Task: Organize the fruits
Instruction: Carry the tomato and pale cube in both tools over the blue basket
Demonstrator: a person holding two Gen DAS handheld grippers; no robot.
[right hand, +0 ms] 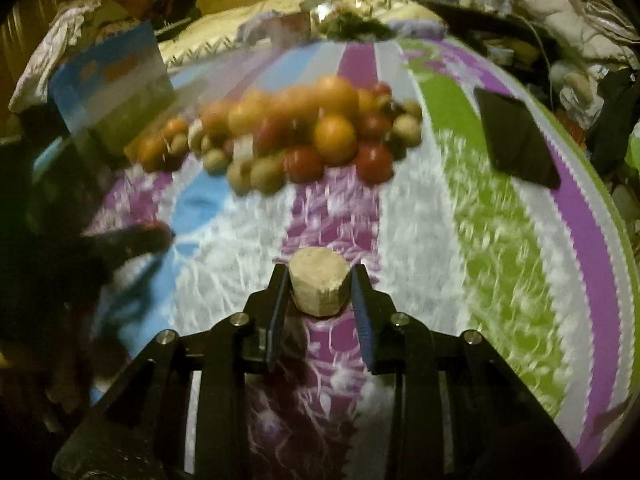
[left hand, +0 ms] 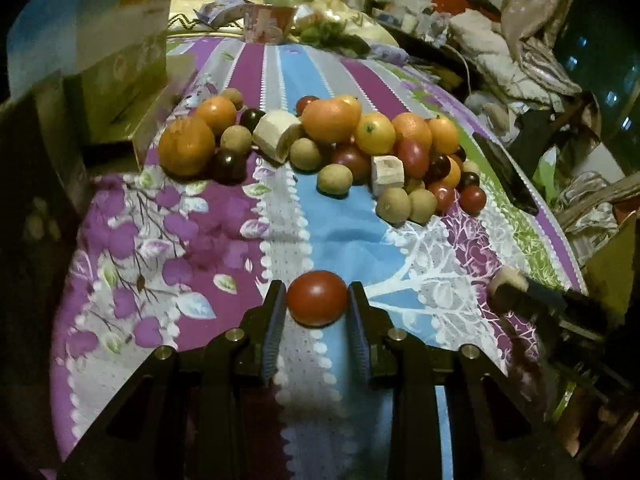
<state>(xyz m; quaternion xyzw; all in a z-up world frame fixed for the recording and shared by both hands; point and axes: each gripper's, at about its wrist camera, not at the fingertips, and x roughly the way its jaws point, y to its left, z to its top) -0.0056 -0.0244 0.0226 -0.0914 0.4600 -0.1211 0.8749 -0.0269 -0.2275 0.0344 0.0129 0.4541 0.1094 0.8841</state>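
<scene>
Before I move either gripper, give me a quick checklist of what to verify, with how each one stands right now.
1. Left gripper holds the tomato: ok, a finger on each side of it.
2. Right gripper holds the pale chunk: ok, gripped on both sides.
3. Cloth ahead of the left gripper free for setting down: ok, bare up to the pile.
4. Right view sharp enough to aim: not ok, blurred.
5. Grippers apart from each other: ok, the right one sits off to the side in the left view.
6. Phone out of the path: ok, at the right edge, away from the fruit.
</scene>
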